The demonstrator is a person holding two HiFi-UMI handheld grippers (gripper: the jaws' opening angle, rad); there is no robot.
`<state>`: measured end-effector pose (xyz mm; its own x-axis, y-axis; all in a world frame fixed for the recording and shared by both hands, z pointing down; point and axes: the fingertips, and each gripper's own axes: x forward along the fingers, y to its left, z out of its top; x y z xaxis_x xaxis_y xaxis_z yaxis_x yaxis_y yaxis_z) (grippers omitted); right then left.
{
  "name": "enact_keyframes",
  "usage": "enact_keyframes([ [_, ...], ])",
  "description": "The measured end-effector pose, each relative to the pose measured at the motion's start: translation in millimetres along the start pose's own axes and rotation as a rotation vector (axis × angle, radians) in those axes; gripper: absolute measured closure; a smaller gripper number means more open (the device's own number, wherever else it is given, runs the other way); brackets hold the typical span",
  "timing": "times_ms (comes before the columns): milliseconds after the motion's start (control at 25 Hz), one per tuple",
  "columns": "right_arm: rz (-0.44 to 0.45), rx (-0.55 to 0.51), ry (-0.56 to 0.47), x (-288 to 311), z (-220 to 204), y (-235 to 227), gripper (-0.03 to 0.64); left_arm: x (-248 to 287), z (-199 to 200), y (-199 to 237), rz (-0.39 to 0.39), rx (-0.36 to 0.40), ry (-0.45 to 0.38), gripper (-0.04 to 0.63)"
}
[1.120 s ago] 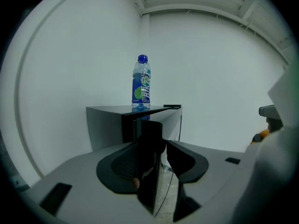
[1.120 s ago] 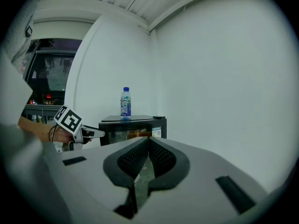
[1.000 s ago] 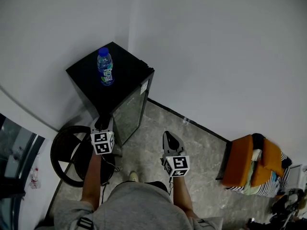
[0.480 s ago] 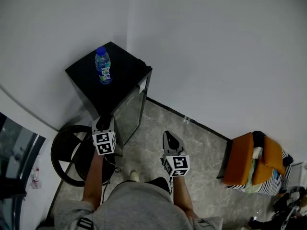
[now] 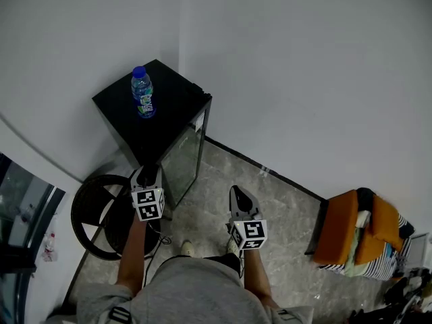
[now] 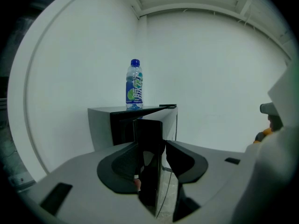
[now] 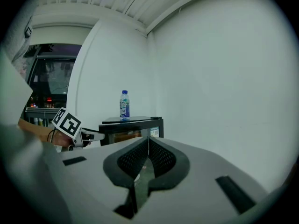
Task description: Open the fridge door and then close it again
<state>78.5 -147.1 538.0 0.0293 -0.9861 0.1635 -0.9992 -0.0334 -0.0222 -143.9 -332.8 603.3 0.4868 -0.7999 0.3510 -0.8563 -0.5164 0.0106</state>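
Note:
A small black fridge (image 5: 165,113) stands in the corner with a blue-capped bottle (image 5: 142,93) on its top. Its glass door (image 5: 183,155) is swung partly open toward me. My left gripper (image 5: 146,174) is shut on the door's free edge. In the left gripper view the dark door edge (image 6: 150,134) runs upright between the two jaws of the left gripper (image 6: 153,155), with the bottle (image 6: 134,85) above it. My right gripper (image 5: 237,194) hangs over the floor to the right of the door, shut and holding nothing. From the right gripper (image 7: 148,148) the fridge (image 7: 133,127) lies ahead.
A round black stand (image 5: 94,214) sits on the floor left of the fridge, close to my left arm. An orange bag with clothes (image 5: 351,231) lies at the right by the wall. White walls close in behind the fridge. Grey stone floor (image 5: 283,208) spreads between.
My left gripper has drawn a little toward me with the door edge in it, and the door stands slightly wider. The right gripper has stayed put.

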Motion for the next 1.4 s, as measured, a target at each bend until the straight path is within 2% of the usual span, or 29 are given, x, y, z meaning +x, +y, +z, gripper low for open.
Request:
enact_keyframes([
  [760,0.155,-0.020,0.022,6,-5,-52,0.592,-18,-3,-42,0.132,-0.045,-0.014,0.411],
  [1400,0.260,-0.020,0.010,4,-4,-81,0.592,-32,-8,-90,0.200,-0.064,-0.002,0.417],
])
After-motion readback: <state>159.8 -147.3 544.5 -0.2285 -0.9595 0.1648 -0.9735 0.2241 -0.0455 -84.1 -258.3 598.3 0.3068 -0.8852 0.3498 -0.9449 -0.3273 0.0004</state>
